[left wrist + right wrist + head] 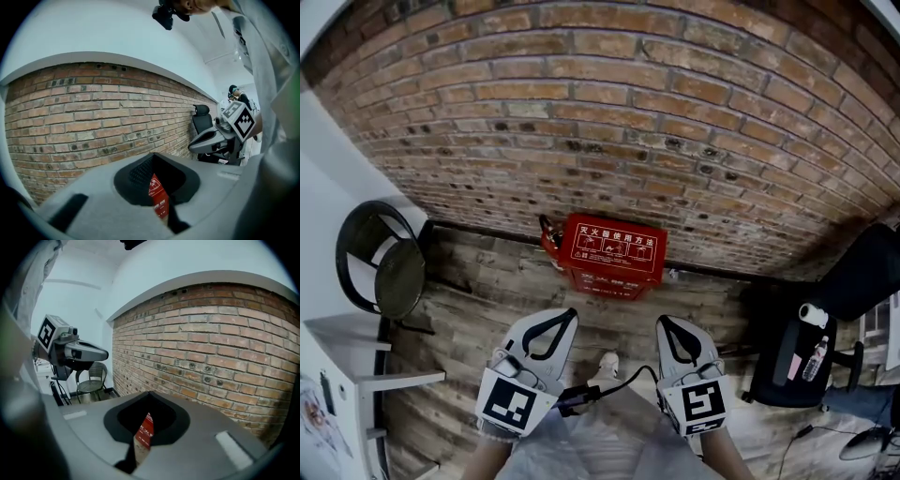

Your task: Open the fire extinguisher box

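While it sits closed, fire extinguisher box [612,255] reads 灭火器使用方法 | left claw [569,315], right claw [664,322]: pinched together, empty

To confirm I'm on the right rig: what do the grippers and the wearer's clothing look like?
The left gripper and right gripper are light grey shells with black teardrop openings toward the tips. Each carries a marker cube with black-and-white squares. A black cable loops between them. The person wears pale grey clothing.
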`<state>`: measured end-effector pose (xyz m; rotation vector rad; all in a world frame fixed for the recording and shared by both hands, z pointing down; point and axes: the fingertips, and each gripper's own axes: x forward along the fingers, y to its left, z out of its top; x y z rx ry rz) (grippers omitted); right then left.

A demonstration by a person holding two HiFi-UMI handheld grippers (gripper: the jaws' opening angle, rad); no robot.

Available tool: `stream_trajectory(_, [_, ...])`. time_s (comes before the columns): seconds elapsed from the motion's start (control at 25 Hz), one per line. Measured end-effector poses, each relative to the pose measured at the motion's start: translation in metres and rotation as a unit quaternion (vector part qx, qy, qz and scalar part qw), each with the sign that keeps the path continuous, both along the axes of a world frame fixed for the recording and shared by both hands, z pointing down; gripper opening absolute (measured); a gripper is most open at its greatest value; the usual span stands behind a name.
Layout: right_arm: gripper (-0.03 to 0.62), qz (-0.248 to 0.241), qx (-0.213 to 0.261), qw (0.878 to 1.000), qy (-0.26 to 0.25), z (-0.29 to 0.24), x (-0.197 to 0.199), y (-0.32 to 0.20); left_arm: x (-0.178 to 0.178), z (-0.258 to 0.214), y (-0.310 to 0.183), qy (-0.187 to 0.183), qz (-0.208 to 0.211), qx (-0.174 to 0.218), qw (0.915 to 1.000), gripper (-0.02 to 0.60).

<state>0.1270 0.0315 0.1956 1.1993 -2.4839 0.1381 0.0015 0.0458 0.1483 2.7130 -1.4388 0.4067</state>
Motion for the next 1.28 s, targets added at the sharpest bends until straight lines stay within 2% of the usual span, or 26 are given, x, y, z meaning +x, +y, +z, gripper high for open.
stream_trajectory(0.32, [0.009, -0.003, 0.01, 1.0, -0.005, -0.008, 0.002, -0.024, 0.003, -0.009, -0.026, -0.003, -0.007, 0.011, 0.9999, -0.002])
stream_trajectory(0.8, [0.009, 0.026, 0.031, 0.999, -0.004, -0.031, -0.006, -0.058, -0.002, -0.024, -0.063, -0.015, 0.031, 0.032, 0.9989, -0.002])
stream_trajectory(1.28, [0.009, 0.027, 0.026, 0.999, 0.002, -0.031, -0.035, -0.072, -0.025, -0.017, -0.078, -0.021, 0.049, 0.025, 0.9983, -0.002])
